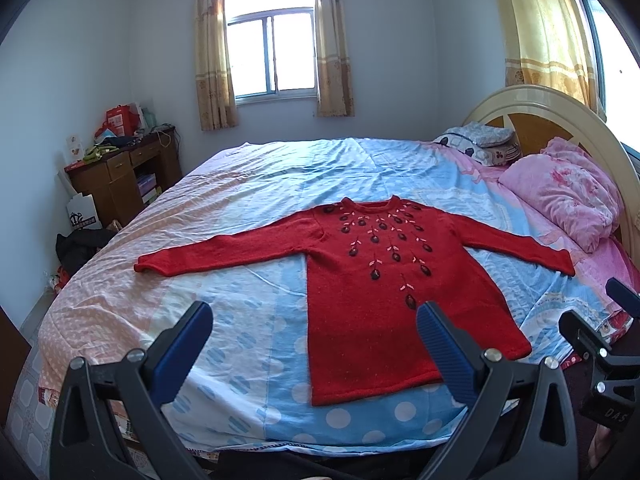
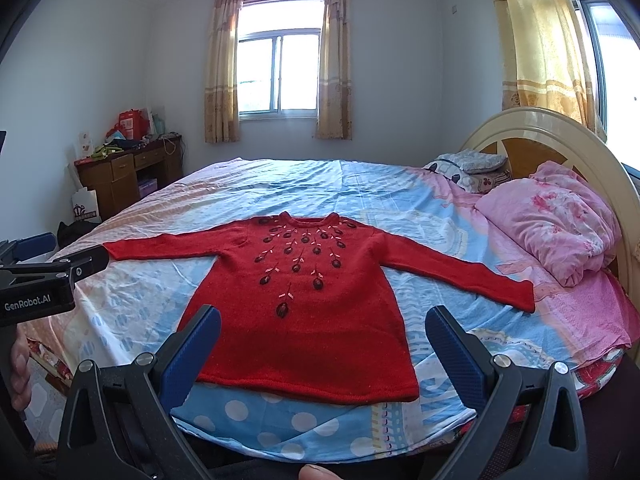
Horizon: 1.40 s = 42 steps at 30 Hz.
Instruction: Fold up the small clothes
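Knitwear, by the look of it: the red sweater (image 1: pixel 360 280) lies spread flat, front up, on the bed (image 1: pixel 248 184), both sleeves stretched out sideways, its hem nearest both tools. It looks soft, limp and fairly light, likely to sag and stretch when lifted, though the knit should not slip from the ribbed pads. The left hand-held gripper (image 1: pixel 314 340) and right hand-held gripper (image 2: pixel 323 344) hang above the hem, jaws spread wide, holding nothing. Sleeve cuffs and hem corners seem the best holds; a pinch through both layers would keep it square.
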Available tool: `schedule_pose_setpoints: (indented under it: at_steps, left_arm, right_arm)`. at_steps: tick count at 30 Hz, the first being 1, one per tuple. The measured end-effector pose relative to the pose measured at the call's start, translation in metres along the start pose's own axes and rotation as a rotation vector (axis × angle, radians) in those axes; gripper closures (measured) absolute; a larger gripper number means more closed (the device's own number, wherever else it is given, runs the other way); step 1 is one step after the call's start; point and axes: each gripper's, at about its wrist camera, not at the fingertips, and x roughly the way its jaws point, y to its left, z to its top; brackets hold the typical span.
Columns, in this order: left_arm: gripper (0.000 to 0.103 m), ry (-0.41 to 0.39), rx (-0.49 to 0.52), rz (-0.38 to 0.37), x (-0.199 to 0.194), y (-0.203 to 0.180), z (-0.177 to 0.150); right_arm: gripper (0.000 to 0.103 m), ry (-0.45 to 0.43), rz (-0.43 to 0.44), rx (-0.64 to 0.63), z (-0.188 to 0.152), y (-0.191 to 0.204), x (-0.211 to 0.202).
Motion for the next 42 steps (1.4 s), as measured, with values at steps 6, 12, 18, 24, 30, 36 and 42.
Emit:
schedule_pose_setpoints:
  at_steps: [6,12,18,24,30,36,42]
  left_arm:
    - [0.0,0.001,-0.001,0.001,0.001,0.0,0.0]
    - [0.0,0.004,0.0,0.001,0.001,0.0,-0.001]
    - [0.0,0.002,0.004,0.004,0.007,0.002,-0.002]
    - [0.0,0.011,0.017,0.017,0.029,0.004,-0.003]
    - [0.0,0.022,0.053,-0.002,0.057,-0.007,-0.001]
    - [0.0,0.079,0.105,-0.05,0.102,-0.026,-0.001]
    - [0.0,0.074,0.145,0.005,0.144,-0.04,0.009]
  right_arm:
    - [0.001,0.001,0.001,0.001,0.0,0.0,0.0]
    - [0.001,0.008,0.002,0.001,-0.001,0.002,0.002]
    - [0.001,0.01,0.001,0.01,-0.001,-0.003,0.013]
    - [0.001,0.047,-0.013,0.058,-0.006,-0.022,0.035]
    - [0.001,0.088,-0.047,0.113,-0.015,-0.05,0.061]
    - [0.001,0.164,-0.125,0.157,-0.025,-0.089,0.1]
    - [0.001,0.215,-0.194,0.224,-0.024,-0.153,0.138]
